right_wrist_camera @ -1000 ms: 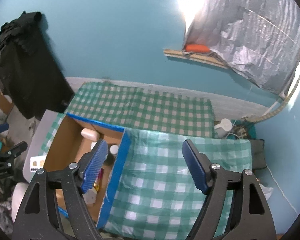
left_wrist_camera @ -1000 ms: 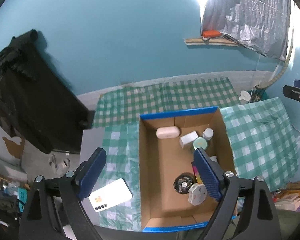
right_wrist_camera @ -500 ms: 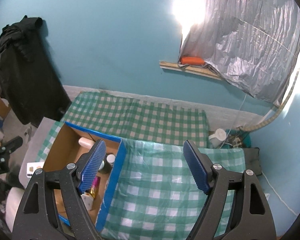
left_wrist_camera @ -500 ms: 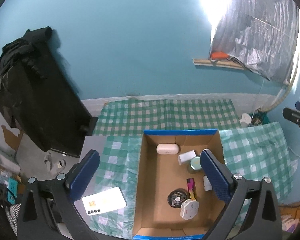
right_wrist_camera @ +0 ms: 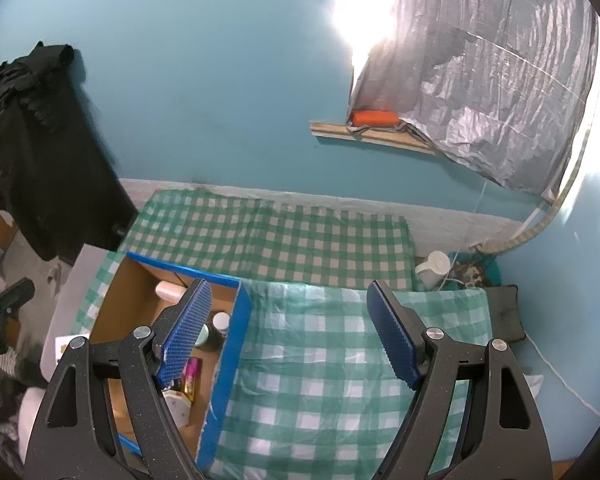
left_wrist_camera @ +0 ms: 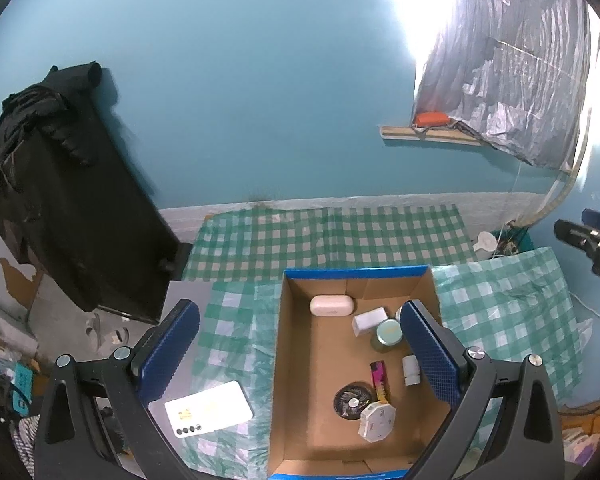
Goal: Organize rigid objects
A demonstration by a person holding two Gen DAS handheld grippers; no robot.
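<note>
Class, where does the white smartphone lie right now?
In the left wrist view, the white smartphone lies camera-side up outside the blue-rimmed cardboard box, to the box's left, on the green checked cloth's edge.

In the right wrist view, the near finger (right_wrist_camera: 186, 334) covers much of the cardboard box (right_wrist_camera: 236, 332), so only parts of the bottle (right_wrist_camera: 221, 321) and pink lighter (right_wrist_camera: 192, 374) show. In the left wrist view, the box's near wall is cut off by the bottom edge, and the print on the white phone (left_wrist_camera: 208, 408) is too small to read.
</note>
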